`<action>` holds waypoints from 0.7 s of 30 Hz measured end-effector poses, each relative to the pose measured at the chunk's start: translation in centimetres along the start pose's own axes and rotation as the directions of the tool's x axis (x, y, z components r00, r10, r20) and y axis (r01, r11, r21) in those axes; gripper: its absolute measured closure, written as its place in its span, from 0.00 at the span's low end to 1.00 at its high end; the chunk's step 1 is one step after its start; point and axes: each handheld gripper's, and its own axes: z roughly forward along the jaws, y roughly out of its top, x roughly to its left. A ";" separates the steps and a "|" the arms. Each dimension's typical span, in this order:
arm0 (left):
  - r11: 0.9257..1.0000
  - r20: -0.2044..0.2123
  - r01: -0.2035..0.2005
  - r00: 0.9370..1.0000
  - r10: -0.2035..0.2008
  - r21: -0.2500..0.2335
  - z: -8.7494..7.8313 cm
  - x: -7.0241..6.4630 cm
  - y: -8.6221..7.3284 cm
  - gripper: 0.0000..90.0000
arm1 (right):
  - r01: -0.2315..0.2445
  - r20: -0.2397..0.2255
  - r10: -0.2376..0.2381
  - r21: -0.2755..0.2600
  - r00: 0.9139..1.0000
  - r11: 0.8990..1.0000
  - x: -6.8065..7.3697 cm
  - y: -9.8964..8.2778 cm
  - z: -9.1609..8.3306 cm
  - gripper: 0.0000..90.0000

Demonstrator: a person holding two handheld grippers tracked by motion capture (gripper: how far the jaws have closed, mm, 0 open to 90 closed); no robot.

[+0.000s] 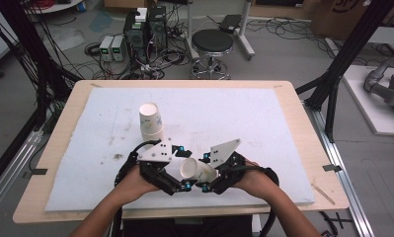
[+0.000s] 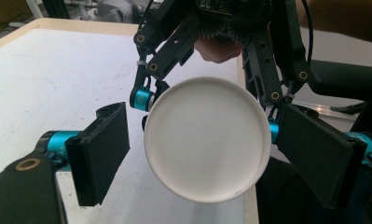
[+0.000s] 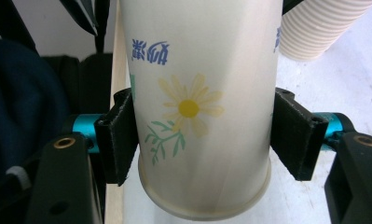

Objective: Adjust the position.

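Nearest us, our right gripper (image 1: 203, 186) clamps a white paper cup (image 1: 194, 170) printed with a yellow daisy, holding it on its side above the white mat (image 1: 263, 128). Our left gripper (image 1: 184, 186) faces the cup's base, jaws spread wide on either side without touching. Farther back, a stack of cups (image 1: 150, 122) stands upside down on the mat.

The stack of cups (image 1: 150, 122) stands just beyond the claws; bare white mat (image 1: 263, 118) lies open rightward.
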 end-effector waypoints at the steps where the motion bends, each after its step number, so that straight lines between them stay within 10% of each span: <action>1: 1.000 0.001 0.002 1.000 -0.002 0.003 0.1 0.0 0.0 0.18 | 0.008 -0.002 -0.008 0.015 1.000 1.000 0.0 0.1 0.1 0.35; 21: 0.994 0.036 -0.019 0.999 0.015 0.103 0.9 -0.2 -0.3 0.27 | 0.078 -0.021 -0.075 0.201 0.997 0.976 0.6 2.0 0.8 0.35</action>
